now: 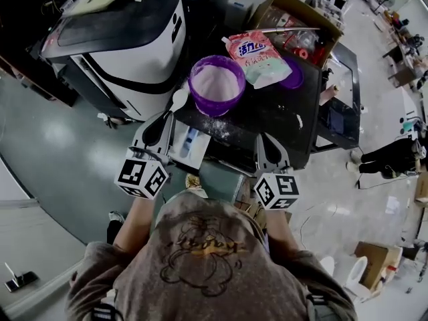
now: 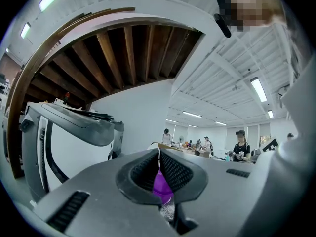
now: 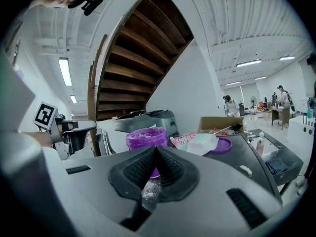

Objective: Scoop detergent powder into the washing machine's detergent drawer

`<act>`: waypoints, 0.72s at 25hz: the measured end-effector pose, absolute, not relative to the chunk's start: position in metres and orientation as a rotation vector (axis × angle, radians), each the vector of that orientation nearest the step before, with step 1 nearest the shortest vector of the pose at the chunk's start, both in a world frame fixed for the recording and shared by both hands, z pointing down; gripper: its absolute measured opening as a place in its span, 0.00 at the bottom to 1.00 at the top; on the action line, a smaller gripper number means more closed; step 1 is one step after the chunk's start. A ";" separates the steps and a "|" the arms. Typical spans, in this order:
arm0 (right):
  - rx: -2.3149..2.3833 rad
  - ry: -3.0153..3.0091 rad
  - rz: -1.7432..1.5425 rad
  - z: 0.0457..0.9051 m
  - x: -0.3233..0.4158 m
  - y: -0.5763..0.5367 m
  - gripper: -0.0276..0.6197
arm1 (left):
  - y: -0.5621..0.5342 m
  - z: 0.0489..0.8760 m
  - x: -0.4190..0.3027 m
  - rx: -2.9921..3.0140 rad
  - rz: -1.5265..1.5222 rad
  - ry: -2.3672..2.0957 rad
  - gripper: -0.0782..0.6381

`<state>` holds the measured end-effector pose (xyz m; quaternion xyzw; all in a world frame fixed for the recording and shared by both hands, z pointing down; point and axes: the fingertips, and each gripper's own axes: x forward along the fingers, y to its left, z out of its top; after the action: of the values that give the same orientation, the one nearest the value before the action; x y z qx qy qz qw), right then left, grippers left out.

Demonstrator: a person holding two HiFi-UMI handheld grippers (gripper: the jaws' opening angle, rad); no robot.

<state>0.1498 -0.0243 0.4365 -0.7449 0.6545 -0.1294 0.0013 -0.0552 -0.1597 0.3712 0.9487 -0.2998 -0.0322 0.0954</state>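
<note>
L hand-held gripper (image 1: 162, 120) (image 2: 159, 156) is sitting at the bench's near-left corner, jaws pressing together on the handle of a white spoon (image 1: 178, 99). In its own view only a thin white edge is showing in the slit betw. the pads, w/ purple behind it. Spoon bowl is pointing away from the person, just beside the near-left rim of the purple tub (image 1: 195, 89) (image 3: 146, 137), not over it. Can't tell if the bowl is carrying powder.

Tub is standing upright on the black bench (image 1: 267, 119) (image 3: 247, 157), lid off, holding white powder. Purple lid (image 1: 295, 76) (image 3: 224, 144) is lying to its right, partly under the detergent bag (image 1: 257, 55) (image 3: 197, 142), which is lying flat behind the tub. Cardboard box (image 1: 294, 12) (image 3: 217, 123) is sitting at the far edge. A small powder spill (image 1: 299, 120) (image 3: 245, 170) is lying on the bench's right part.

Detergent drawer (image 1: 189, 142) is showing open just R of the L hand-held gripper, below the bench's near edge. Washing machine (image 1: 120, 39) (image 2: 74, 147) (image 3: 148, 117) is standing L of the bench.

R hand-held gripper (image 1: 269, 139) (image 3: 156, 149) is hovering at the near edge, well R of the tub, jaws closed together, gripping nothing.
</note>
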 end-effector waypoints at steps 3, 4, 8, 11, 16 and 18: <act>-2.358 2.032 -0.403 0.436 0.155 -0.036 0.05 | -0.176 0.369 -0.045 2.824 -0.104 -0.852 0.14; -2.365 2.024 -0.401 0.436 0.156 -0.040 0.05 | -0.180 0.368 -0.042 2.829 -0.104 -0.837 0.14; -2.387 1.994 -0.390 0.433 0.161 -0.052 0.05 | -0.196 0.367 -0.028 2.852 -0.099 -0.777 0.14; -2.390 1.983 -0.395 0.433 0.165 -0.059 0.05 | -0.205 0.365 -0.019 2.867 -0.088 -0.753 0.14; -2.372 1.997 -0.414 0.434 0.178 -0.066 0.05 | -0.216 0.364 0.001 2.892 -0.036 -0.731 0.14; -2.355 2.018 -0.417 0.434 0.183 -0.071 0.05 | -0.221 0.364 0.010 2.906 -0.005 -0.720 0.14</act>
<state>0.1831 -0.0711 0.4341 -0.7526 0.6448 -0.1332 0.0063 0.0101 -0.2214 0.3639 0.9680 -0.2400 -0.0015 0.0739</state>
